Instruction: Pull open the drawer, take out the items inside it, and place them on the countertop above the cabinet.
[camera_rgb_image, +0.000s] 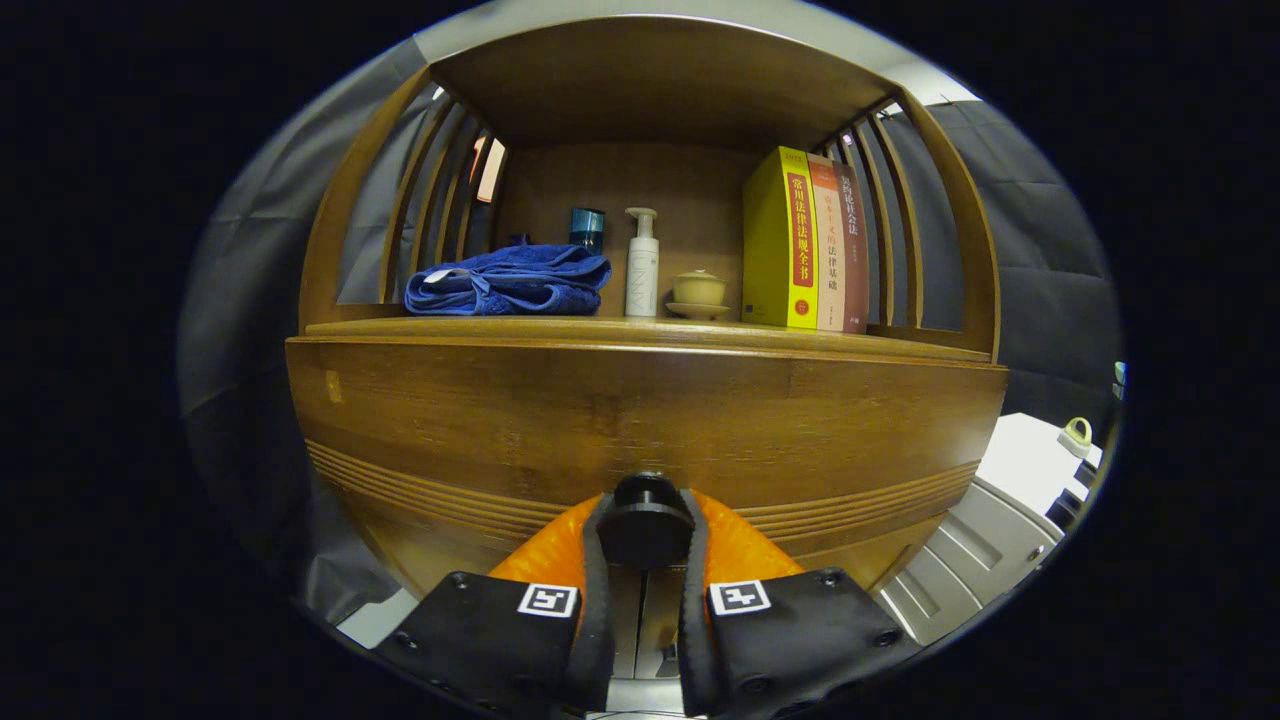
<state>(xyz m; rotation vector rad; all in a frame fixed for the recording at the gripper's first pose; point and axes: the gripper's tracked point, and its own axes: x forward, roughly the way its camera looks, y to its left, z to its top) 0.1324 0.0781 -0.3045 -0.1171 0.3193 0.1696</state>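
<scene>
Brown wooden drawer front (640, 420) with grooved stripes, black knob (646, 525). Orange-and-black gripper (645, 535) fingers clasp it. Farther up: blue towel (510, 281) left, white bottle (641, 265), beige teacup (698, 291), yellow book (782, 240) right.

Gripper (646, 535) closed on the black drawer knob (646, 522), lower centre, both fingers pressing its sides. Drawer front (640, 420) spans mid-frame. Worktop (640, 328) above carries blue towel (510, 282), pump bottle (641, 265), lidded cup (698, 290), three upright books (805, 240).

Dark cloth walls (1050, 230) surround a white side unit (1010, 500) on the right.
</scene>
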